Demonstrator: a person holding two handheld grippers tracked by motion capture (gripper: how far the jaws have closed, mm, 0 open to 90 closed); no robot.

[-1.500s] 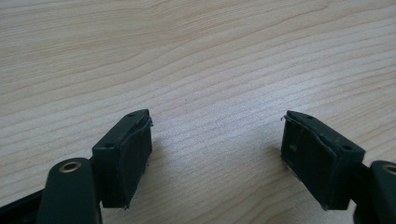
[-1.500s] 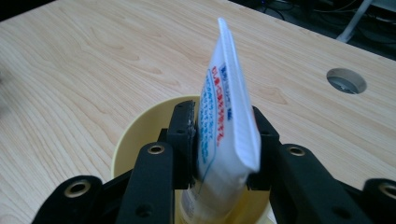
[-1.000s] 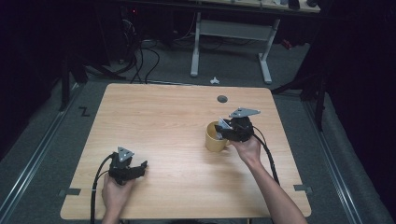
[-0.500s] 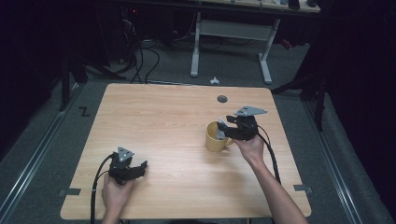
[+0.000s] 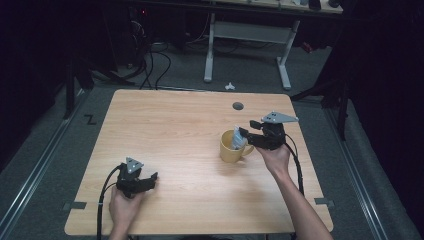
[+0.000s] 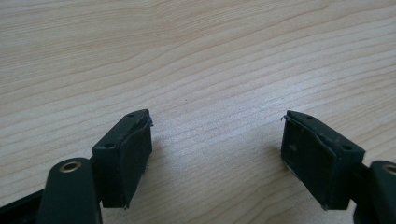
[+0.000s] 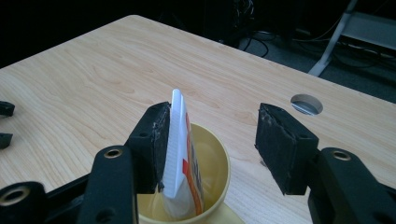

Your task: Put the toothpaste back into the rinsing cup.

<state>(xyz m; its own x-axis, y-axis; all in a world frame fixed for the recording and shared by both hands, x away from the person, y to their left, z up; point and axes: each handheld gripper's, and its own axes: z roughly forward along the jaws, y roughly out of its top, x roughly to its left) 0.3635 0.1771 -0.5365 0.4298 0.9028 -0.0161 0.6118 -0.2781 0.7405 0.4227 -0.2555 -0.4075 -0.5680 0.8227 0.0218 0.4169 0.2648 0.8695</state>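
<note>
While the table [image 5: 165,125] lies bare under my idle, wide-open left gripper [image 6: 215,154], the yellow mug [image 5: 233,148] holds the tube [image 7: 180,154] upright, leaning against one pad of my right gripper [image 7: 210,144], whose jaws have just been opening, unclamped.

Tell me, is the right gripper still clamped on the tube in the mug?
No: the right gripper has just been opening, and only one pad lies against the tube standing in the yellow mug.
</note>
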